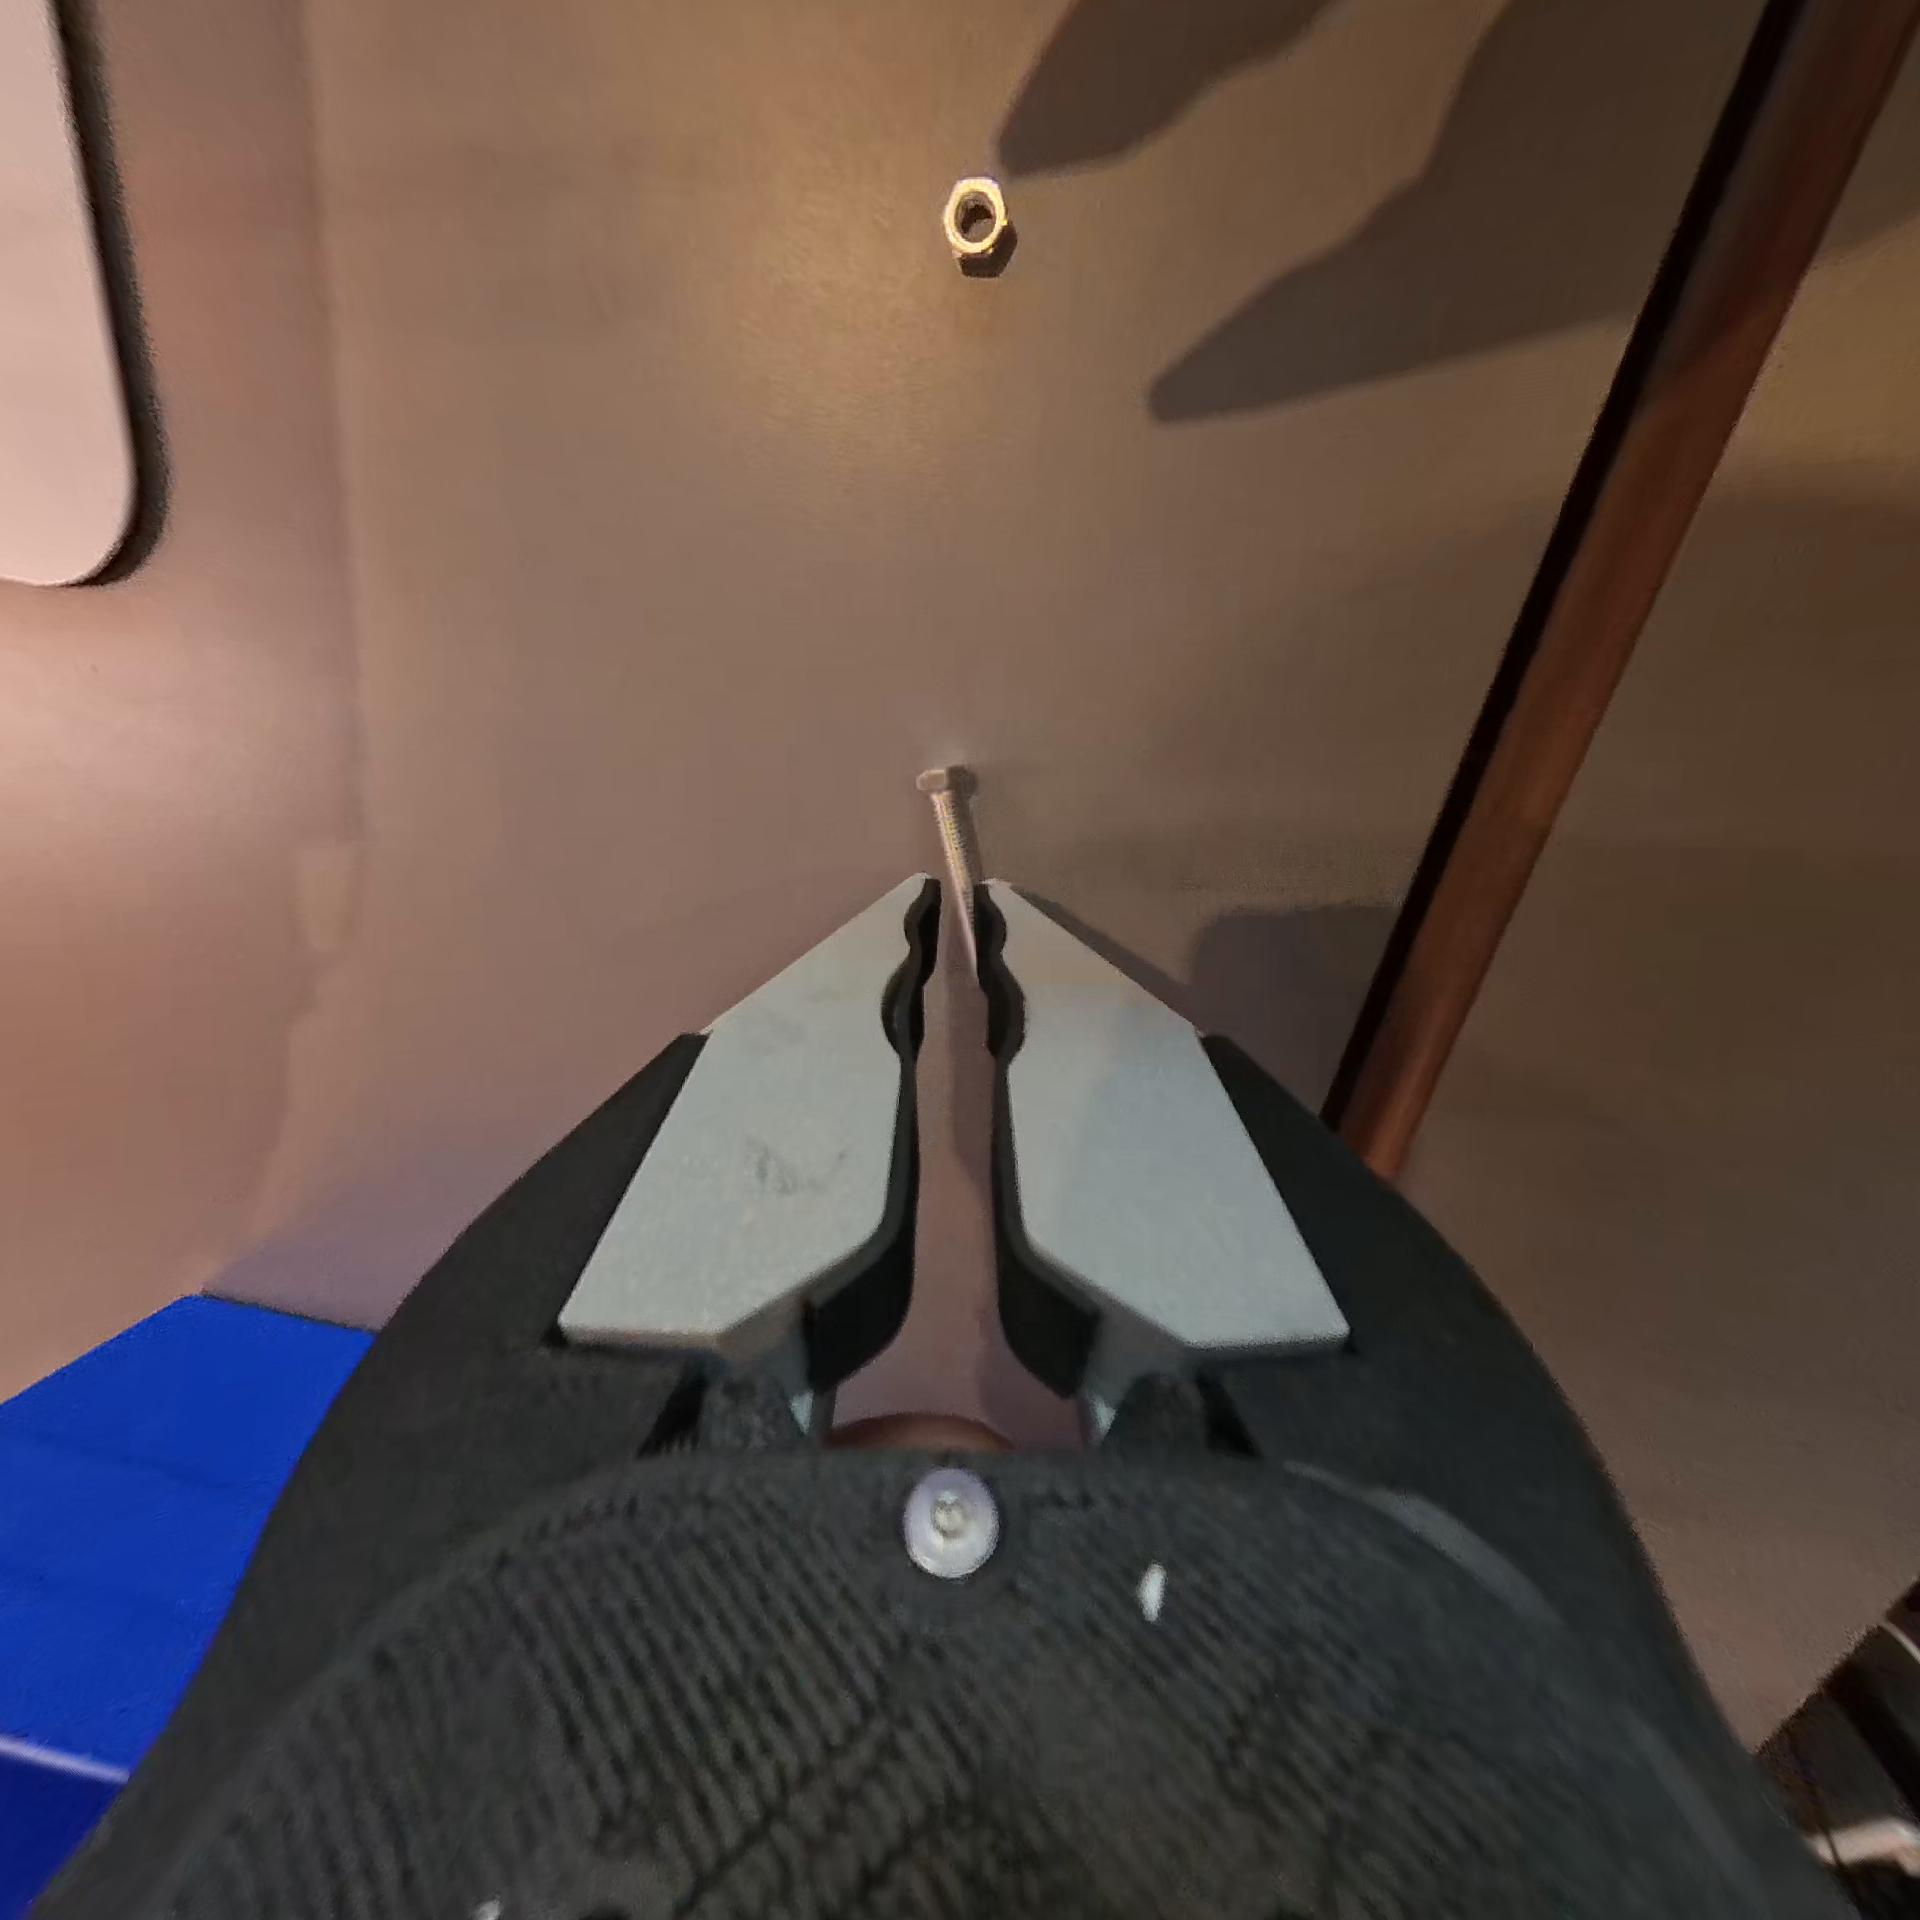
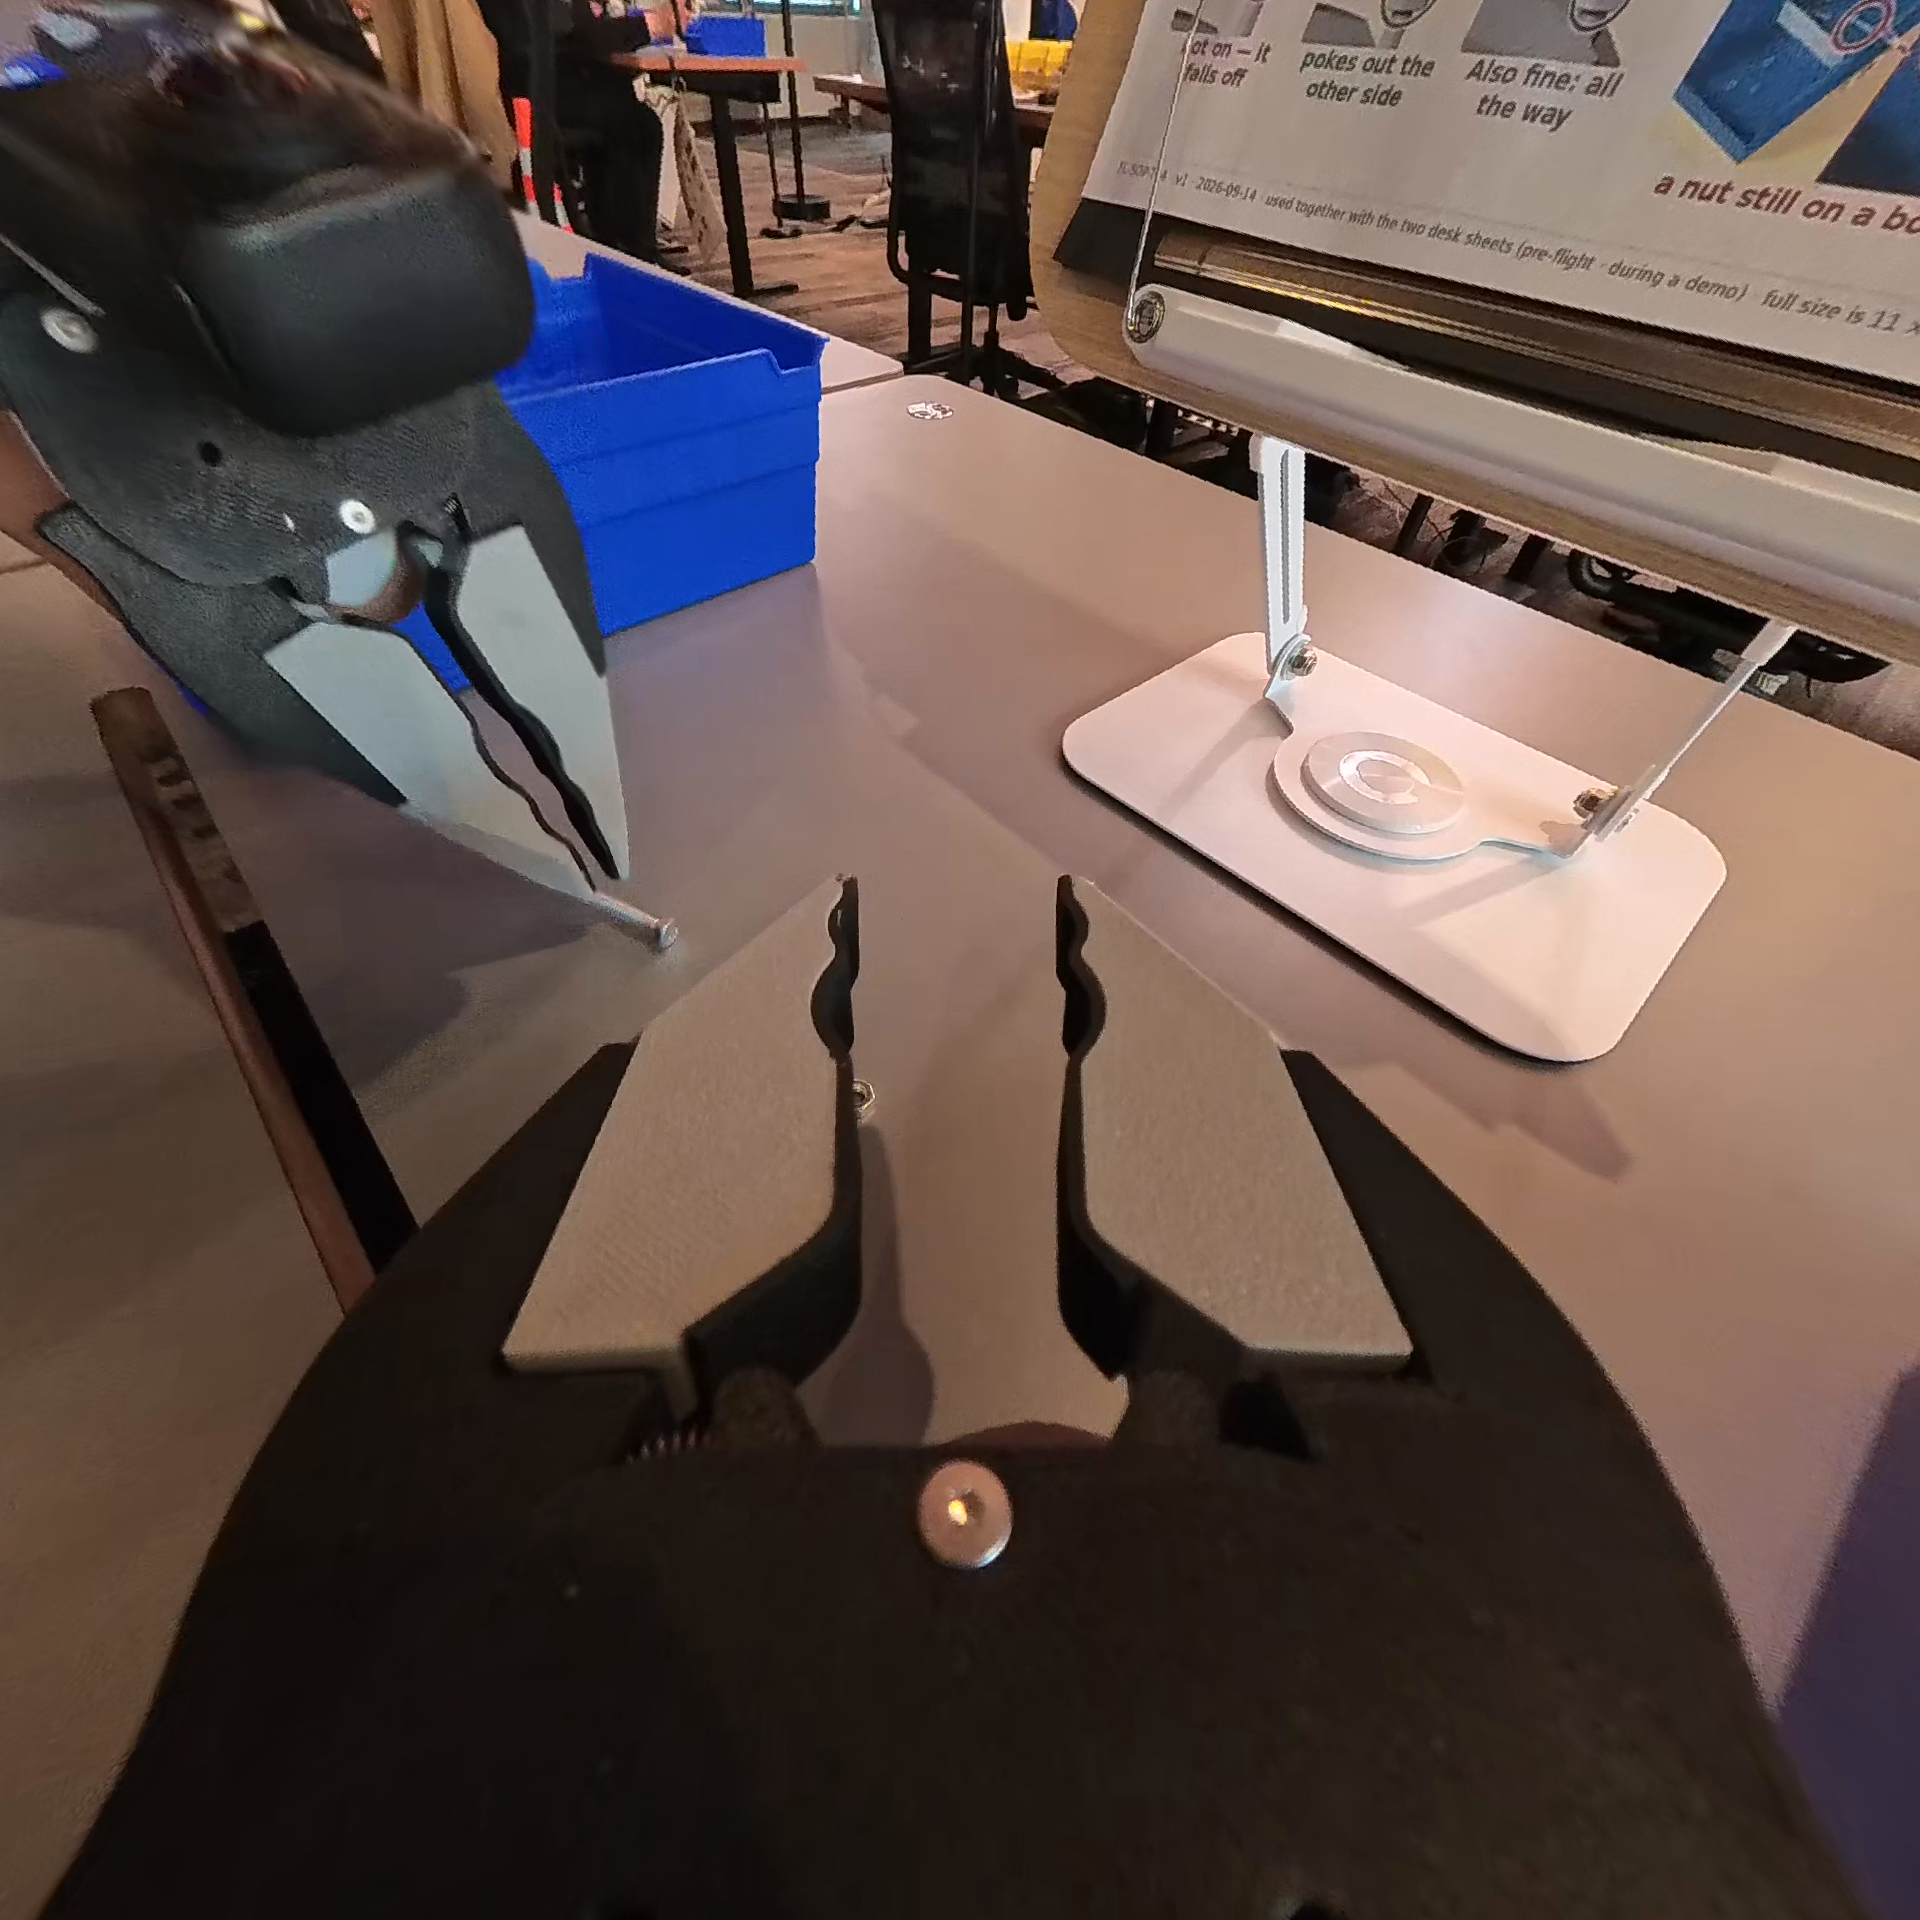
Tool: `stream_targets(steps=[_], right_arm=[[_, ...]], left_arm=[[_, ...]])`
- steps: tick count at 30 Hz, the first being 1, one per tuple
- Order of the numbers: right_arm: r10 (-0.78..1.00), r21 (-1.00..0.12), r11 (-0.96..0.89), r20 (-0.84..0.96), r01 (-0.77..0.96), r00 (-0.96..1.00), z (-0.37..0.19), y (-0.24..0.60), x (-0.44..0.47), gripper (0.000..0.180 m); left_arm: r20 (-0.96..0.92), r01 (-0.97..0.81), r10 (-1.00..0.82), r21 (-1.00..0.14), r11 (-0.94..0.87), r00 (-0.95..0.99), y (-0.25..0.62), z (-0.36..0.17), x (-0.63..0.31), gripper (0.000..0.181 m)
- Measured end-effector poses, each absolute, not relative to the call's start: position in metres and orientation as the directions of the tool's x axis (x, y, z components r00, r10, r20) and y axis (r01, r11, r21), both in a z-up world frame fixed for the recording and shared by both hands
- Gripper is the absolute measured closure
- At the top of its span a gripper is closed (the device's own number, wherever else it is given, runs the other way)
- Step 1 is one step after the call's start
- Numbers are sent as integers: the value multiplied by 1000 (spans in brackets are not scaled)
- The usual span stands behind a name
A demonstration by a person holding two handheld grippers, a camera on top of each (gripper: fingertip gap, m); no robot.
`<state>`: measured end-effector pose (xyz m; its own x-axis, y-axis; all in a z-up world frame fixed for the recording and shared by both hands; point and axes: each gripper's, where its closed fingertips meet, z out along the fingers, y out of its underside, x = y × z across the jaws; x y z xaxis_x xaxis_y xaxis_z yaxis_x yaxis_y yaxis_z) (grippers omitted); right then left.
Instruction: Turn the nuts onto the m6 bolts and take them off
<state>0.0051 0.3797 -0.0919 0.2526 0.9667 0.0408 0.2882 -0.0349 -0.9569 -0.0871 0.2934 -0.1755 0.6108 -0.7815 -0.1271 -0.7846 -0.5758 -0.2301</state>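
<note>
1. Left gripper (image 1: 961, 902) is closed on the threaded end of a hex-head bolt (image 1: 951, 844). The head points down and away, touching or all but touching the grey-brown table (image 1: 623, 520). The right wrist view confirms it: the bolt (image 2: 636, 921) sticks out of the fingertips with its head at the tabletop.
2. Right gripper (image 2: 956, 914) hangs above the table with its jaws apart and nothing between them.
3. Brass-coloured hex nut (image 1: 978, 225) lies flat on the table, well apart from the bolt. In the right view a small nut (image 2: 861, 1092) peeks out just beside the inner edge of the right gripper's left finger, mostly hidden.
4. Step in hand, as judged: fetch the nut with the right gripper.
5. To do it well: pinch the nut across two opposite flats so the bore stays clear.
6. The left grip covers the thread tip where the nut must start, so a re-grip nearer the head looks necessary.
7. Risk: the nut skids on the smooth top.
8. Blue bin (image 2: 686, 436) and white stand base (image 2: 1392, 831) sit clear of the work.
</note>
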Motion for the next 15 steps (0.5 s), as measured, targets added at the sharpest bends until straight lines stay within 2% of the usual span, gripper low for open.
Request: stream_targets(steps=[4,8,15], right_arm=[[967,-956,-30,46,291,249,-92,379,4,145],[967,-955,-27,50,294,251,-92,378,5,145],[967,-956,-23,52,293,248,-91,377,4,145]], left_arm=[[-148,-755,-747,-249,-606,648,291,-169,-94,179],[-68,-673,-688,-294,-678,723,279,-169,-90,178],[-125,-665,-658,-252,-703,743,278,-180,-114,175]])
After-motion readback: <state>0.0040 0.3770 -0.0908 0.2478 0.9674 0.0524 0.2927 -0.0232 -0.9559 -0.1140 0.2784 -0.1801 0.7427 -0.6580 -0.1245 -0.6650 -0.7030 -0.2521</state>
